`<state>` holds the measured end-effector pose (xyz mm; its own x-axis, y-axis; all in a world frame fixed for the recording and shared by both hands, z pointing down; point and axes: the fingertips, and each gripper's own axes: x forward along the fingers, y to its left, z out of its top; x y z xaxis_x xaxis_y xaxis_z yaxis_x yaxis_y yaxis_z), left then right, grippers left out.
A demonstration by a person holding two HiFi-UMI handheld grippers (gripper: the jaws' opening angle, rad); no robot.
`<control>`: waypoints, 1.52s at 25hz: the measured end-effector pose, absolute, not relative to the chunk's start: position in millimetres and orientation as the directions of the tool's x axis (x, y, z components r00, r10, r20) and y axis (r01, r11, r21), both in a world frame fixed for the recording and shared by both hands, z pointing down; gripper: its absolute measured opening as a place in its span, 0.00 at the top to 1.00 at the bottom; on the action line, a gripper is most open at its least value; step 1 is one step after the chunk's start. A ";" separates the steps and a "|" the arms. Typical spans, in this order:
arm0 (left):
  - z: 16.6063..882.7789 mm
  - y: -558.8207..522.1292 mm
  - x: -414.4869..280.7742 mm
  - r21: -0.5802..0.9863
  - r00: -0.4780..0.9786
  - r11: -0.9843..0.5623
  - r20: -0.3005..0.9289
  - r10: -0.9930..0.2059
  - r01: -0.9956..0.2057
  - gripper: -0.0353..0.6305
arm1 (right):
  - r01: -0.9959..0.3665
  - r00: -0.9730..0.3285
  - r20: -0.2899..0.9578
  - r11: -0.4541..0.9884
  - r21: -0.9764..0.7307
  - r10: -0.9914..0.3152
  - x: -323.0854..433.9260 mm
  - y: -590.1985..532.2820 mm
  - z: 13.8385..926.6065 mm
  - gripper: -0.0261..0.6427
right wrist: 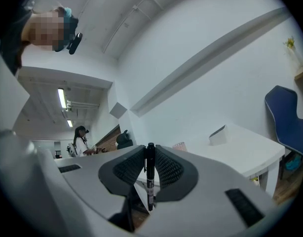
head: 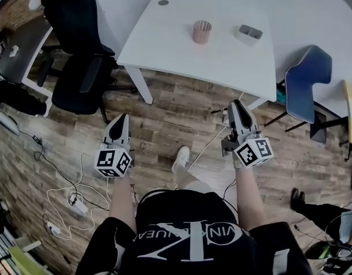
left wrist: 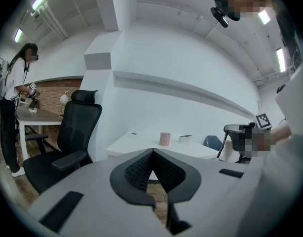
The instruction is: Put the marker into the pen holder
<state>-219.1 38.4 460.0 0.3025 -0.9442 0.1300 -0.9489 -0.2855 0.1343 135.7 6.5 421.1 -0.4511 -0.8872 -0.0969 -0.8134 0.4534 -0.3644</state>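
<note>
Here, in the head view, the right gripper (head: pixel 238 105) sits right of centre and the left gripper (head: pixel 120 118) left of centre, both above a wood-plank floor (head: pixel 182 113) and pointing toward the top of the frame. In the right gripper view the ribbed pads (right wrist: pixel 167 168) are clamped on a black marker (right wrist: pixel 150 181), which stands upright between them, its top level with the jaw tips. In the left gripper view the left gripper's pads (left wrist: pixel 139 169) meet at the tips with nothing between them.

The pink pen holder (head: pixel 202 31) stands upright on the white table (head: pixel 164 44) in the upper centre, well apart from both grippers. A small white box (head: pixel 249 34) lies near it, to its right. A black office chair (head: pixel 78 50) stands at upper left and a blue chair (head: pixel 308 73) at right. White cables (head: pixel 78 182) trail over the floor at lower left.
</note>
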 end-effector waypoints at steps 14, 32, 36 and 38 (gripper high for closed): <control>450.5 -90.3 -217.5 0.134 0.292 -0.274 0.136 -0.947 -0.952 0.93 | -0.786 -0.495 -0.099 0.493 -0.372 -0.863 125.5 -127.8 411.5 0.85; 453.5 -208.6 -168.3 0.133 0.381 -0.365 0.124 -0.916 -0.921 0.93 | -0.799 -0.458 -0.130 0.471 -0.374 -0.879 155.0 -223.1 408.1 0.85; 455.6 -230.1 -163.3 0.125 0.405 -0.390 0.129 -0.905 -0.912 0.93 | -0.798 -0.443 -0.149 0.464 -0.384 -0.884 156.5 -240.2 404.1 0.85; 456.2 -245.9 -161.0 0.125 0.417 -0.403 0.128 -0.900 -0.907 0.93 | -0.801 -0.438 -0.153 0.462 -0.381 -0.886 156.4 -251.9 402.3 0.85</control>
<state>-161.0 -245.9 456.2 0.4173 -0.8998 0.1275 -0.9067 -0.4028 0.1251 156.4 -251.9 402.3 -0.4376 -0.8860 -0.1533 -0.8009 0.4616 -0.3814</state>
